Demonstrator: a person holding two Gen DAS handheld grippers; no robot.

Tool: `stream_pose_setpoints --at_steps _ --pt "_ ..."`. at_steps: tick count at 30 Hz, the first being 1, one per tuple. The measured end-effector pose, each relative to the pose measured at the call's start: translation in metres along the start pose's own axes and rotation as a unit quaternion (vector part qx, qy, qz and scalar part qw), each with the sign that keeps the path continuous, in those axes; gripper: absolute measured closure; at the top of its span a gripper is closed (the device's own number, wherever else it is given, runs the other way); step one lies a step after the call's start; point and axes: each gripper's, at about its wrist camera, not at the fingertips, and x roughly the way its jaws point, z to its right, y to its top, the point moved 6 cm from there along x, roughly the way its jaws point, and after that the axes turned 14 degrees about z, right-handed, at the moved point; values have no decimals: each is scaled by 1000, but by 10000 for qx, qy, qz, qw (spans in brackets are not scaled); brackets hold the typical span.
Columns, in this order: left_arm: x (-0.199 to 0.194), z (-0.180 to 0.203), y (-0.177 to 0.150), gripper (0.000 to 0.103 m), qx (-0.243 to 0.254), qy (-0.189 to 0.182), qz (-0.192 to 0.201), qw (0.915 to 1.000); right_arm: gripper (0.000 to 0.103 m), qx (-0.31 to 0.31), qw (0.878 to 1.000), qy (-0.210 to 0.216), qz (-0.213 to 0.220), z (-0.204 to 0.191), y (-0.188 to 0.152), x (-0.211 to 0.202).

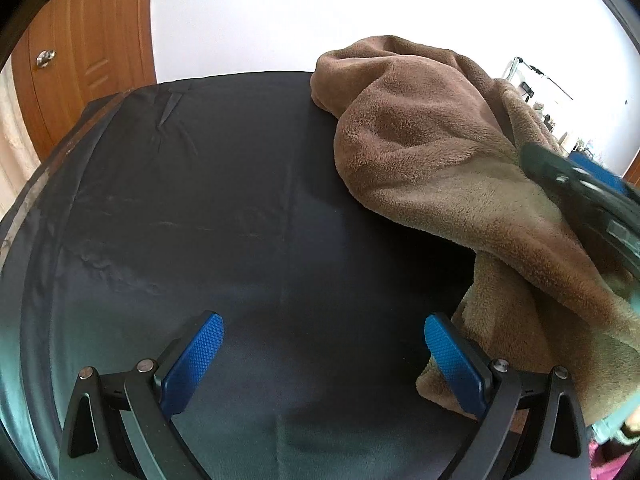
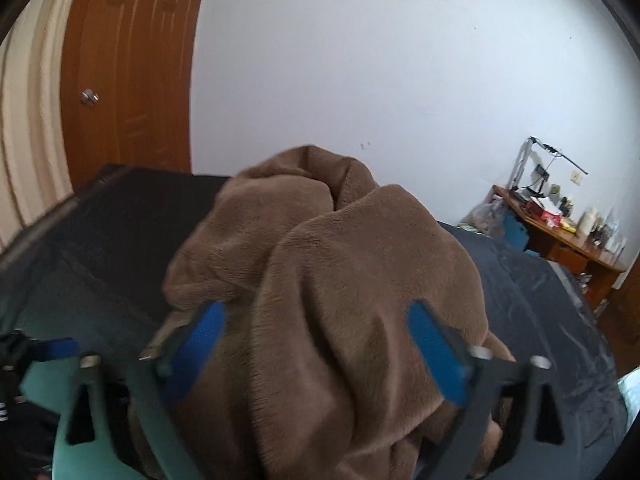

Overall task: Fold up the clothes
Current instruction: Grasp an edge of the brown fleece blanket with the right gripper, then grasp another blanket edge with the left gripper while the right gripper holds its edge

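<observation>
the left hand-held gripper [image 1: 324,360] hovers wide over the dark bench [image 1: 208,208], nothing between its blue pads [image 1: 196,360]; the right hand-held gripper [image 2: 316,356] is spread wide around a fold of the brown fleece [image 2: 320,264]; the fleece lies bunched on the bench's right side.

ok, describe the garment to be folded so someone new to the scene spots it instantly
Start at the dark cloth-covered table in front of the white wall. On its right side, seen from the left wrist view, lies a crumpled heap: the brown fleece garment. It is the only fuzzy, light brown thing on the smooth dark surface, bunched up rather than flat, and the right hand-held gripper is open around a fold of it.
</observation>
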Motion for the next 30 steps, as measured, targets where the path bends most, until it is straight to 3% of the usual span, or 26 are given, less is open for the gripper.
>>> stream_pose_setpoints --at_steps 1,3,5,8,13,17,24,27,30 --pt "-1 3 -1 1 1 0 -1 10000 39 154 9998 40 -94 4 -9 -13" --pt "3 17 -3 1 7 1 -4 10000 44 354 9990 35 -270 12 -17 -27" --pt "-1 19 -3 1 9 3 -12 10000 66 330 9986 -101 -410 12 -8 -27" --pt "-7 22 -4 1 11 7 -27 10000 82 417 9983 -233 -321 12 0 -57" --pt "-15 34 -12 1 21 13 -44 10000 83 643 9966 -510 -26 11 16 -115" --pt "0 23 11 1 36 4 -63 10000 83 883 9921 -829 319 19 26 -166" --pt "-7 18 5 1 -51 -45 -40 10000 90 1285 9765 -1626 600 35 44 -240" --pt "-5 -9 14 1 -28 -20 -15 10000 90 1376 9740 -1729 494 51 45 -248" --pt "-6 -11 16 1 74 53 -3 10000 85 1784 9745 -1307 368 57 49 -247"
